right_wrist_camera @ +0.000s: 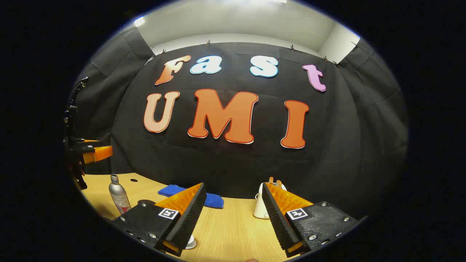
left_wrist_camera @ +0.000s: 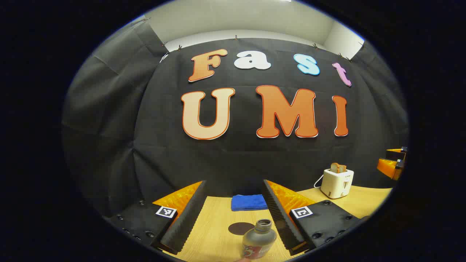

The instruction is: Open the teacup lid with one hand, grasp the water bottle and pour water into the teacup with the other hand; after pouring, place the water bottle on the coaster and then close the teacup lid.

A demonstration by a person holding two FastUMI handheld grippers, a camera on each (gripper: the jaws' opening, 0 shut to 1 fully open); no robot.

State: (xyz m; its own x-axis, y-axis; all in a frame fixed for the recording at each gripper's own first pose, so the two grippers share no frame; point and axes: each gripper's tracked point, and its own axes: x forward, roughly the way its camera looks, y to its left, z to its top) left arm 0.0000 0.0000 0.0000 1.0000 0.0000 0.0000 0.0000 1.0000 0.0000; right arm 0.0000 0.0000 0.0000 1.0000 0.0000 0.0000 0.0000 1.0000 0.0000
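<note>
Spreading wide above the pale wooden tabletop (left_wrist_camera: 218,233), the left gripper (left_wrist_camera: 233,214) is seen with its two ridged black fingers, backed in orange plastic, held well apart and nothing between them pressed; bare wood lies open between the fingers as far as the black cloth wall. The grey metal water bottle with the red label and open neck (left_wrist_camera: 257,241) stands upright just ahead of this claw, close inside its right-hand finger, apart from both pads; a dark round coaster (left_wrist_camera: 240,228) lies flat just behind the bottle; a folded blue cloth (left_wrist_camera: 249,202) rests farther ahead at the table's back edge; a white toaster holding brown toast (left_wrist_camera: 337,181) stands beyond the right-hand finger.

In the right gripper view, the right gripper (right_wrist_camera: 233,214) is likewise spread and empty; open tabletop runs ahead between its fingers. A small white rounded object (right_wrist_camera: 190,242), possibly the teacup, is glimpsed beneath its left-hand finger, too hidden to identify; the bottle stands far off to its left, below the other claw.
</note>
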